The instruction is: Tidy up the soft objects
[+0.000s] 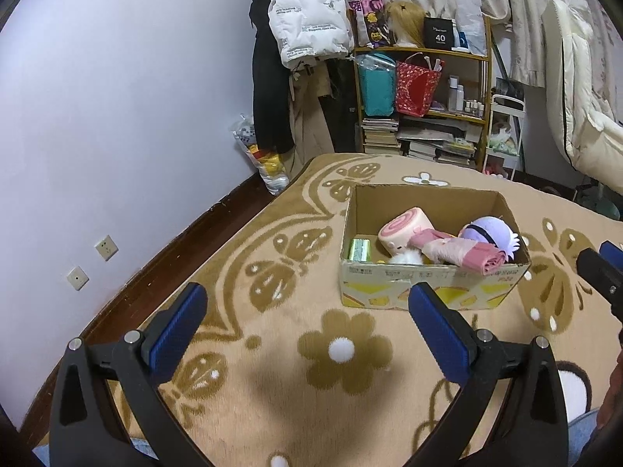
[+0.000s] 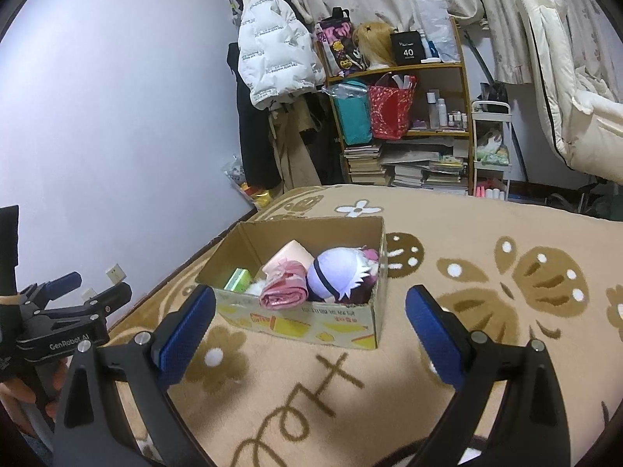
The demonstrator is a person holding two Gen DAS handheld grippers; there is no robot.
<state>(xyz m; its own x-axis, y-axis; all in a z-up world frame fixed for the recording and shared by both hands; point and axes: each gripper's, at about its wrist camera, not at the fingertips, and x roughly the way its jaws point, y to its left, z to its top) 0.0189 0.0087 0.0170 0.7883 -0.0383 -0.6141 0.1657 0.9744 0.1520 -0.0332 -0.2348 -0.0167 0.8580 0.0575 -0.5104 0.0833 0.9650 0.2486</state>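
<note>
A cardboard box [image 1: 428,290] stands on the tan flowered blanket [image 1: 311,381]. In it lie a pink swirl-roll plush [image 1: 403,233], a folded pink cloth [image 1: 463,251], a lilac round plush [image 1: 490,233], a green packet [image 1: 360,250] and a white fluffy item [image 1: 405,258]. My left gripper [image 1: 307,303] is open and empty, in front of and left of the box. My right gripper [image 2: 311,307] is open and empty, just before the box [image 2: 311,323]; the folded cloth [image 2: 284,290] and lilac plush [image 2: 338,272] lie in it. Each gripper shows at the edge of the other's view.
A shelf [image 1: 424,89] with bags, bottles and stacked books stands beyond the bed. Coats [image 1: 307,19] hang left of it. A white chair [image 1: 580,116] is at the right. The lilac wall [image 1: 117,116] with sockets runs along the left.
</note>
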